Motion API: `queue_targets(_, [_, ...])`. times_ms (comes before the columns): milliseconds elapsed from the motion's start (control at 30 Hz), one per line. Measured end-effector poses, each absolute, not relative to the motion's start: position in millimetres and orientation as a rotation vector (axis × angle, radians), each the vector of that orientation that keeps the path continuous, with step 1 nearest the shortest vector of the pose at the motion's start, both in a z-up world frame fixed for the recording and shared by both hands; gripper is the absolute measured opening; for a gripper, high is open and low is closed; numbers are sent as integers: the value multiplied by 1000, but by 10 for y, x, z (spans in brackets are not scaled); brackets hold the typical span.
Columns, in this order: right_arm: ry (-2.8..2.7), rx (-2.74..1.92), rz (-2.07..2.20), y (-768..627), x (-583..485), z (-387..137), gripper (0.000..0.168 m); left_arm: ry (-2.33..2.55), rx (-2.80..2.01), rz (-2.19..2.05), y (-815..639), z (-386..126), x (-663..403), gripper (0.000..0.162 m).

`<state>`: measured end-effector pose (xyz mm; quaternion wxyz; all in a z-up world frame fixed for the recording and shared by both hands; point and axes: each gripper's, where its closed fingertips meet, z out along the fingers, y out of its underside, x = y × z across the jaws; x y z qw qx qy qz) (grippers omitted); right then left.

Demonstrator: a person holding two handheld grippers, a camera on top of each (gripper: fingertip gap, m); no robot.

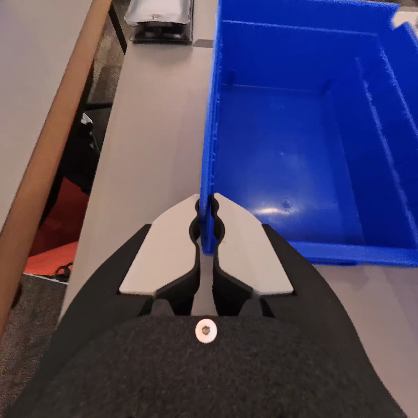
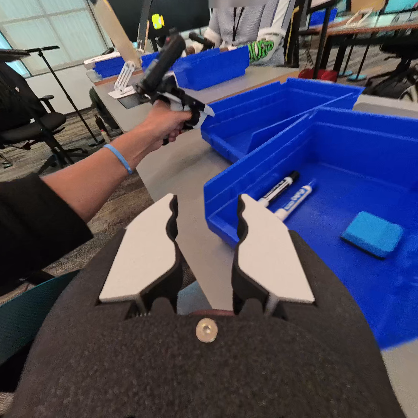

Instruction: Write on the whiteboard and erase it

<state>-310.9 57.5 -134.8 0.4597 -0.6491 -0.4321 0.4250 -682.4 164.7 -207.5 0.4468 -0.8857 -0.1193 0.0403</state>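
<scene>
Two blue bins point(image 2: 280, 117) sat on a grey table point(image 2: 181, 162). The left gripper point(image 1: 205, 199), jaws nearly closed, pinched the empty bin's wall point(image 1: 207, 158). The right gripper point(image 2: 207, 199) gaped open, holding nothing. At its two o'clock, inside the nearer bin point(image 2: 226, 203), lay two markers point(image 2: 280, 187) and, at three o'clock, a blue eraser point(image 2: 373, 234).

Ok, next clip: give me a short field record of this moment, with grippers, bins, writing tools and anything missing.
left gripper: nearly shut around the rim of the empty blue bin; contact unclear
right gripper: open, holding nothing, by the near bin
near bin contents: black-capped marker, second marker, blue eraser
surface: grey table
whiteboard: not in view
background: a person at another table
</scene>
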Motion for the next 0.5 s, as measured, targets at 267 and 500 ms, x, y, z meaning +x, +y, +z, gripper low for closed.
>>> queue_targets(267, [-1074, -1734, 971, 104, -3889, -1703, 54, -623, -2098, 201, 352, -2073, -6418, 3])
queue_targets(500, [-987, -1764, 773, 121, -4262, -1839, 51, -744, -2077, 363, -847, -2078, -5948, 3])
